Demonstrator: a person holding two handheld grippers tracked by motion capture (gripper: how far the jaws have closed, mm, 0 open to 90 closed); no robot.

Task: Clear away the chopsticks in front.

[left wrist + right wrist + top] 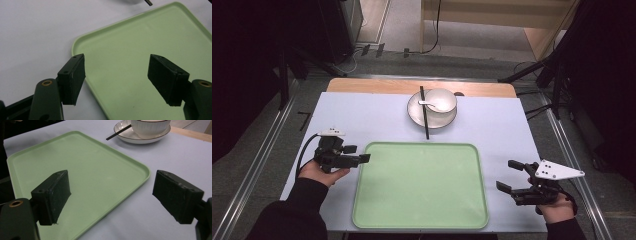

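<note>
A pale green tray [422,145] lies empty at the front middle of the table. My left gripper [358,153] hovers at the tray's left edge, jaws wide open with nothing between them; in the left gripper view the gripper [117,75] looks over the tray [130,50] corner. To the right of the tray, my right gripper [507,175] is open and empty, and the right gripper view has that gripper [112,192] facing the tray [87,170] edge. Behind the tray a white bowl [441,100] with a spoon [428,103] stands on a plate [412,111]. Black chopsticks [425,120] lie across the plate.
A light sheet [362,115] covers the table, with bare wood along its far edge [377,86]. The bowl [150,126], plate [140,138] and chopsticks [117,133] sit beyond the tray in the right gripper view. Dark stands and cables flank the table on the floor.
</note>
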